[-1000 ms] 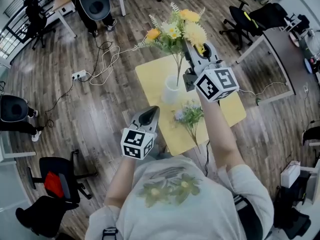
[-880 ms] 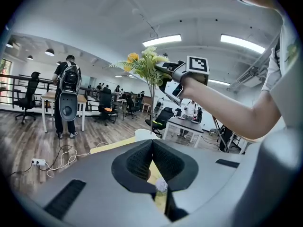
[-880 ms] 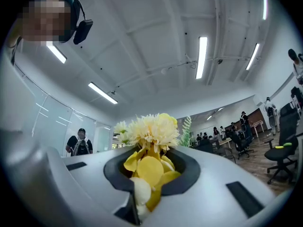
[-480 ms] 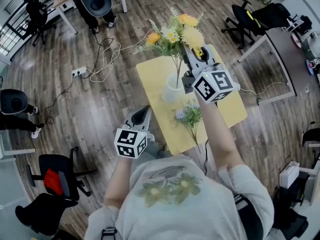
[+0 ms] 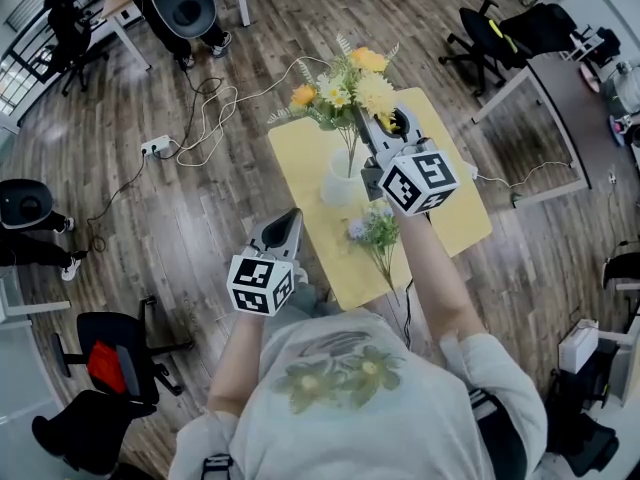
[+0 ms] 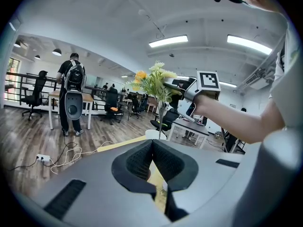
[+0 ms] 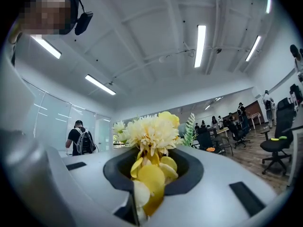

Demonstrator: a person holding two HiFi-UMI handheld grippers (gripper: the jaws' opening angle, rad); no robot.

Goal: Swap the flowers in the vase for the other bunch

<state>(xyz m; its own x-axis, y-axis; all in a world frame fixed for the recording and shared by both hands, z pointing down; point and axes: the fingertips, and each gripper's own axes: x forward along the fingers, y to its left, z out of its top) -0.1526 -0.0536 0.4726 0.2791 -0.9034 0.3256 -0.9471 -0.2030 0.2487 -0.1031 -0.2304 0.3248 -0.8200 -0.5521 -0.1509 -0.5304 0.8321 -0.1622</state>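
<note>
**Right gripper** [image 5: 368, 123]: jaws closed on the yellow bunch [image 5: 350, 78]. In the right gripper view, yellow petals and a pale bloom fill the space between the pads. The grip sits high on the bunch, just under the flower heads, and the gripper is raised above the table [image 5: 300, 158].

**Yellow bunch:** held upright. Its stems run straight down from the jaws to the mouth of the vase [image 5: 338, 186]. How deep the stem ends sit inside the vase cannot be told. Orange, cream and yellow heads with green sprigs fan out above the grip.

**Vase:** white and upright, on the yellow table near its left edge in the head view, directly below the yellow bunch.

**Other bunch** [image 5: 375, 230]: pale blue and white flowers lying flat on the table, just beside the vase on the side nearer the person. The heads point toward the vase and the stems trail toward the near table edge. Neither gripper touches it.

**Left gripper** [image 5: 290, 218]: jaws closed tip to tip, with nothing between them. It is held off the table's left edge, apart from the vase and both bunches, and points toward the table.

**Surroundings:** wooden floor, a white cable [image 5: 215, 118] looped behind the table, and office chairs around the room.
</note>
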